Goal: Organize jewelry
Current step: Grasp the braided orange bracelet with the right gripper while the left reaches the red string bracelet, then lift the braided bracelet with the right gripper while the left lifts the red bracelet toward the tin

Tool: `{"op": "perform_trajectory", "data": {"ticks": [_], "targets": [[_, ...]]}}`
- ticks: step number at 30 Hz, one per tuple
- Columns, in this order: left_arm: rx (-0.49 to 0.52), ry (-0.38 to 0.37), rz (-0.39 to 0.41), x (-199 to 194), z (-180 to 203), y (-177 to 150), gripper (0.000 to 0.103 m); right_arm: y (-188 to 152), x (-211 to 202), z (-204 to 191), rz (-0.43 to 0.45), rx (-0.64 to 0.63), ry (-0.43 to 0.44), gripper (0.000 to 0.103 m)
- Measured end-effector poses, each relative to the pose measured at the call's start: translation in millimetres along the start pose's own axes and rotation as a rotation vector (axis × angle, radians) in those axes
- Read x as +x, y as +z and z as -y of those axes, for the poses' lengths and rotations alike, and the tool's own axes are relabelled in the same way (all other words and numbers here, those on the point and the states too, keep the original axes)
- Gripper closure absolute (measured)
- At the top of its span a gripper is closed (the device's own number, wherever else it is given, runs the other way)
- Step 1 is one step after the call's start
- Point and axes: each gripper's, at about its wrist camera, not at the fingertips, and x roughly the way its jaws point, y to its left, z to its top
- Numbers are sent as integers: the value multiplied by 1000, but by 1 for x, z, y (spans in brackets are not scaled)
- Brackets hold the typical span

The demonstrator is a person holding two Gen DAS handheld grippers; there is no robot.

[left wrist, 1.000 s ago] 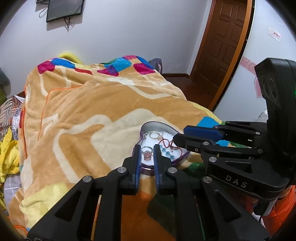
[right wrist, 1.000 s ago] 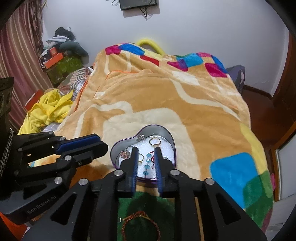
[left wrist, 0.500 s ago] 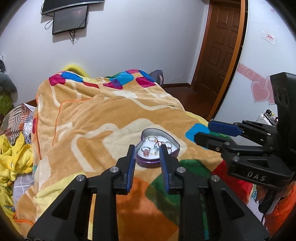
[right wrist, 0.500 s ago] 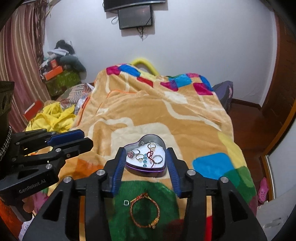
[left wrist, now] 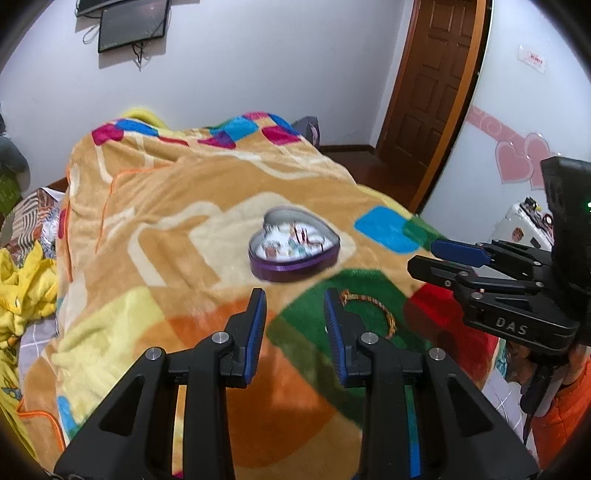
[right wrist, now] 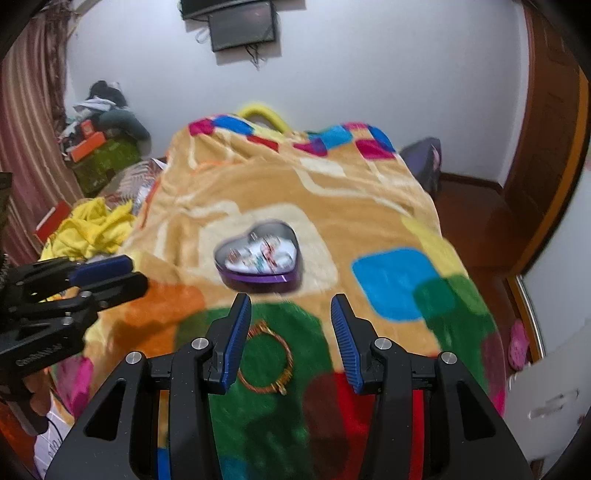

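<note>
A purple heart-shaped tin [left wrist: 291,271] [right wrist: 258,278] lies on the blanket, holding rings, blue beads and a red cord, all blurred. Nearer me, a gold and red bracelet [left wrist: 384,314] [right wrist: 289,356] rests on the green patch. My left gripper [left wrist: 294,299] [right wrist: 129,273] hovers short of the tin with its jaws opening and nothing between them. My right gripper [right wrist: 291,301] [left wrist: 424,254] is open above the bracelet without touching it, and the tin lies just beyond its fingertips.
A patterned orange blanket [left wrist: 155,206] covers the bed. Yellow clothes [right wrist: 92,229] and boxes pile up at the left. A wooden door [left wrist: 432,81] stands at the right and a screen [right wrist: 242,24] hangs on the far wall. An orange sleeve [left wrist: 561,424] shows at lower right.
Both grippers have drawn back from the tin and their jaws have spread. The bracelet on the green patch has come into view in front of them.
</note>
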Motion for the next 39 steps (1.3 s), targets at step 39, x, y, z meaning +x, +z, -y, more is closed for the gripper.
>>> {"op": "perform_trajectory", "data": {"ticks": [39], "targets": [[36,-74,-190,88,27,-26,93,-43,24,22,-62,49,25,97]]}}
